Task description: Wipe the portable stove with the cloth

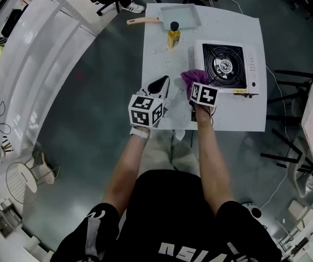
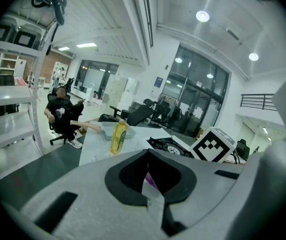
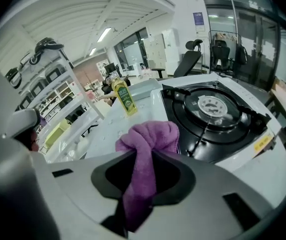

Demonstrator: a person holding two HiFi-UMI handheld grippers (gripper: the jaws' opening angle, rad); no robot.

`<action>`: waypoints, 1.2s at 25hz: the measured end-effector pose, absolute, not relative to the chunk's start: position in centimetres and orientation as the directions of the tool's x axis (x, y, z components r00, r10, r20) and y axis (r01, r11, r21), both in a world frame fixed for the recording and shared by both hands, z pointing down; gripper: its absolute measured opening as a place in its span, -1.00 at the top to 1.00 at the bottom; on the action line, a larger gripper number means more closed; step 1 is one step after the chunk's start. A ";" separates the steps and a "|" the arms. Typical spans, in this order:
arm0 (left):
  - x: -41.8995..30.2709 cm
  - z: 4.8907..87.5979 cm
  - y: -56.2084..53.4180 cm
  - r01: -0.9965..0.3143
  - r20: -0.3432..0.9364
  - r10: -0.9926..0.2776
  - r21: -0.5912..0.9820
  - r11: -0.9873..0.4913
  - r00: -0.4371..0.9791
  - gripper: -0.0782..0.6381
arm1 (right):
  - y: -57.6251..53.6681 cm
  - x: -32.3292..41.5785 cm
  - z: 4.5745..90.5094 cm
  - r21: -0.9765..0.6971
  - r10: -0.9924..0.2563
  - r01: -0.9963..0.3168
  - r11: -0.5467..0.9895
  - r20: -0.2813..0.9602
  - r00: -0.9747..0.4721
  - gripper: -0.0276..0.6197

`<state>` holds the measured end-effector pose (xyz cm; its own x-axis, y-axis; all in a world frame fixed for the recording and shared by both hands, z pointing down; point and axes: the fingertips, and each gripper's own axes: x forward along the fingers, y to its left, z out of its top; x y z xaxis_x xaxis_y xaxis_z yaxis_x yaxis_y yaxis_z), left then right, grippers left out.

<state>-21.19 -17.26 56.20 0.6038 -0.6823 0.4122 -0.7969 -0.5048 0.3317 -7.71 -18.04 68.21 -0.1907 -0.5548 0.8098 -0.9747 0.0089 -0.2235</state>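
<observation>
Since the right claw point(image 3: 143, 160) is pinched on the purple terry cloth point(image 3: 150, 136), with the fabric filling the narrow gap between its jaws, the wipe depends on where the stove sits from that bunch. The cloth runs lengthwise along the claw's own line. A tail trails back through the jaws and a knotted wad pokes out just past the tips. Ahead of the wad and off to the claw's right lies the white portable gas stove with its black burner top point(image 3: 217, 114), its near-left corner just beside the cloth. Whether the wad already touches that edge I cannot tell. The head view puts the wad at the stove's left edge, so the black top spreads away to the claw's right and beyond it. A sweep forward and to the right looks like the way on. Further ahead, to the claw's left, stands a yellow plastic bottle point(image 3: 124, 99), well clear of that path. The left claw point(image 2: 150, 176) is beside the right one on its left, farther from the stove, jaws set narrowly apart and holding nothing, so the right hand is the nearer one
</observation>
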 end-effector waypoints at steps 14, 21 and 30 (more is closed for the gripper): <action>-20.5 55.7 -13.1 -0.785 0.408 -0.671 0.331 -0.524 0.619 0.76 | -11.3 -7.2 68.3 -0.235 -0.557 -0.970 0.066 0.798 -0.231 0.64; -19.9 54.7 -12.6 -0.764 0.403 -0.649 0.329 -0.556 0.646 0.76 | -8.7 -7.0 67.0 -0.253 -0.561 -0.966 0.063 0.791 -0.244 0.64; -18.8 54.4 -14.1 -0.694 0.395 -0.574 0.336 -0.637 0.718 0.76 | -10.2 -6.5 67.0 -0.251 -0.578 -0.968 0.002 0.789 -0.206 0.64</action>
